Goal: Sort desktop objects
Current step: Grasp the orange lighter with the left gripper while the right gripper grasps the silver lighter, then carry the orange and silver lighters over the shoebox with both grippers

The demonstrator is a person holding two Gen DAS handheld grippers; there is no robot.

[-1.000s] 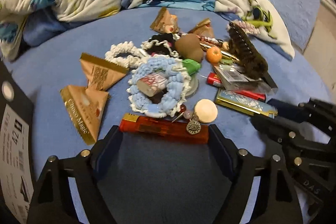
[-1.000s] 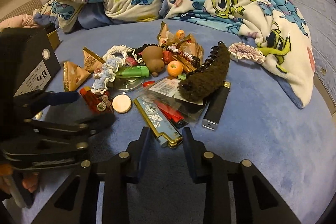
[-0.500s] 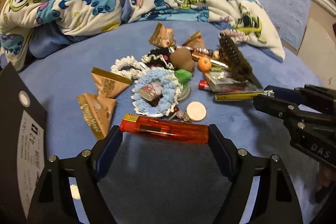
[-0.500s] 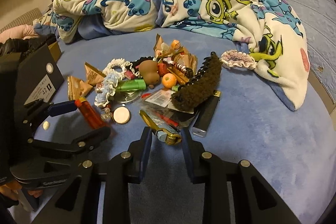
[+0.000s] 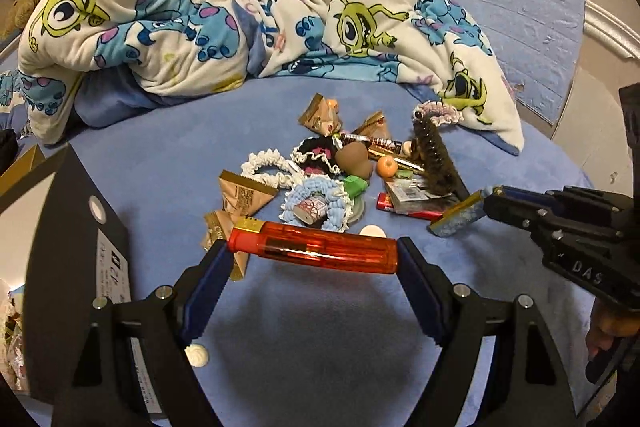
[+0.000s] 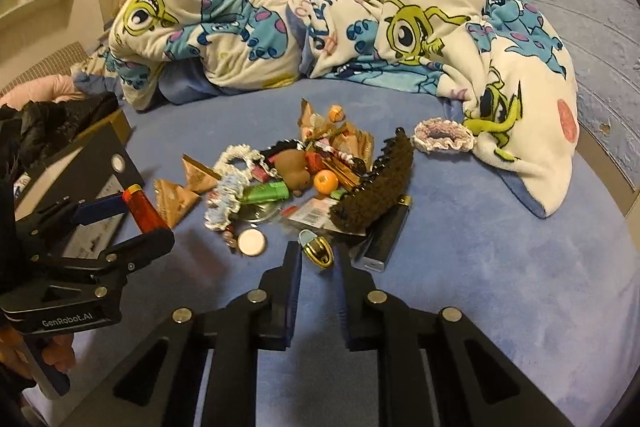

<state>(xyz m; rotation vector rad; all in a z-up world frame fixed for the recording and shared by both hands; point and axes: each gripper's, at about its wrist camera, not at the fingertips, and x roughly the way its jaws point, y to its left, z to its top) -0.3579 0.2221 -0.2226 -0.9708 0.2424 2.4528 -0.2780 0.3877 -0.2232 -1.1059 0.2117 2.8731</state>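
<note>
My left gripper [image 5: 314,253] is shut on an orange lighter [image 5: 316,247], held crosswise above the blue bedcover; it also shows in the right wrist view [image 6: 142,211]. My right gripper [image 6: 318,259] is shut on a gold-and-blue lighter [image 6: 318,249], lifted off the cover; it shows in the left wrist view [image 5: 460,213]. A pile of small things lies beyond: scrunchies [image 5: 316,203], triangular snack packets [image 5: 240,193], a brown hair claw [image 6: 376,183], a small orange ball [image 6: 326,182], a green lighter [image 6: 266,193], a black lighter [image 6: 386,235].
A black box [image 5: 80,259] with a white label stands at the left. A crumpled monster-print blanket [image 5: 224,11] lies behind the pile. A pink scrunchie [image 6: 442,139] lies at the blanket's edge. A white disc [image 6: 251,242] and a small white piece [image 5: 198,355] lie on the cover.
Both grippers have risen and pulled back from the pile, each carrying its lighter. The gold-and-blue lighter has tilted up, off the cover.
</note>
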